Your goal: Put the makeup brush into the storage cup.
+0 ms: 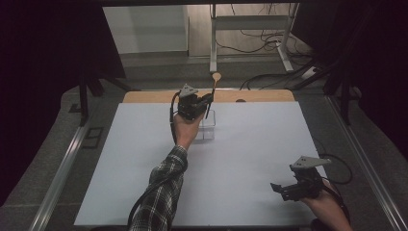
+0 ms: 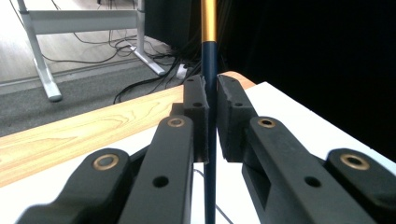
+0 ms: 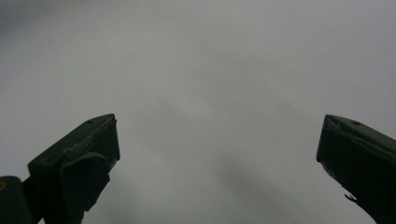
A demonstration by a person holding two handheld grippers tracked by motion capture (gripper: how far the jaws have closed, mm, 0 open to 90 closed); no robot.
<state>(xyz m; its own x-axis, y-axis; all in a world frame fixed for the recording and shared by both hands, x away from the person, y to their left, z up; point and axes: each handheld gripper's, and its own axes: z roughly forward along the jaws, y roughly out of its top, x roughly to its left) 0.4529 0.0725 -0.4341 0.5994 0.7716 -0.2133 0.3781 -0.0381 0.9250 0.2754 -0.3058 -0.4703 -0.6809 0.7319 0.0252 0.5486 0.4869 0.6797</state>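
Note:
My left gripper is over the far middle of the table, shut on a thin spoon-like utensil. The stick stands upright, with a small round tan head at the top. In the left gripper view the jaws pinch its dark blue shaft, which turns gold higher up. A small clear box stands on the white sheet just below that gripper, partly behind the hand. My right gripper rests near the front right corner, open with nothing between its fingers.
The white sheet covers the table, and a wooden strip shows along its far edge. Beyond it are a metal desk frame and loose cables on the floor. Dark curtains hang on both sides.

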